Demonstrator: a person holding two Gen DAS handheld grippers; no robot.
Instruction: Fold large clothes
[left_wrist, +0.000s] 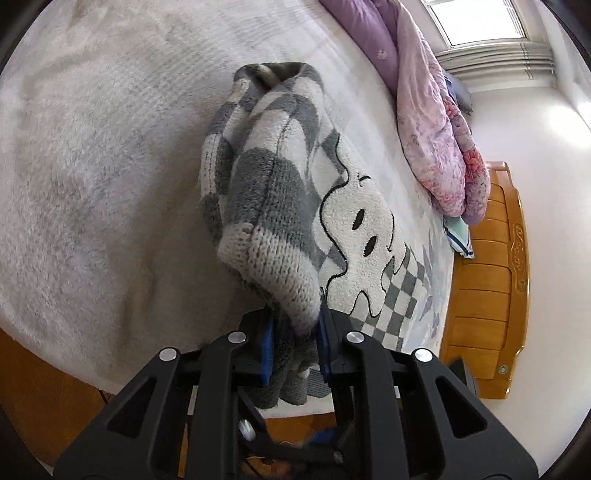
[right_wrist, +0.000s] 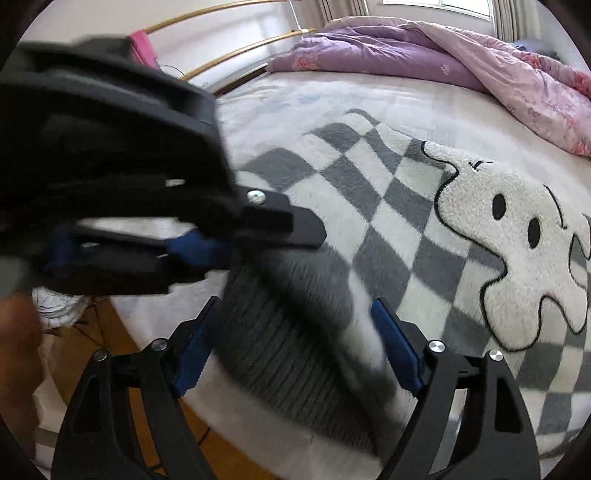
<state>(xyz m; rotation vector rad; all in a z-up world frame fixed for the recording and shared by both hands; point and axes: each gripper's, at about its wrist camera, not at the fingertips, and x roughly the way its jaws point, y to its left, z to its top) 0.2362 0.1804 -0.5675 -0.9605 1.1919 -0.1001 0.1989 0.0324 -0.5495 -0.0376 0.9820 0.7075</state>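
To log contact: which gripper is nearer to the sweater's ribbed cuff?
Left. The left gripper clamps the ribbed cuff; the right gripper is open around the sweater's grey hem, away from it.

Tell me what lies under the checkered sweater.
The checkered sweater lies on the white bed sheet, which shows around it. The sheet beneath it is covered. The left gripper holds its sleeve.

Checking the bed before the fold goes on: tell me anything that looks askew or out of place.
The checkered sweater lies mostly flat, but its sleeve is bunched and lifted, pinched in the left gripper. The right gripper is open around the ribbed cuff. A purple quilt is heaped at the far side of the bed.
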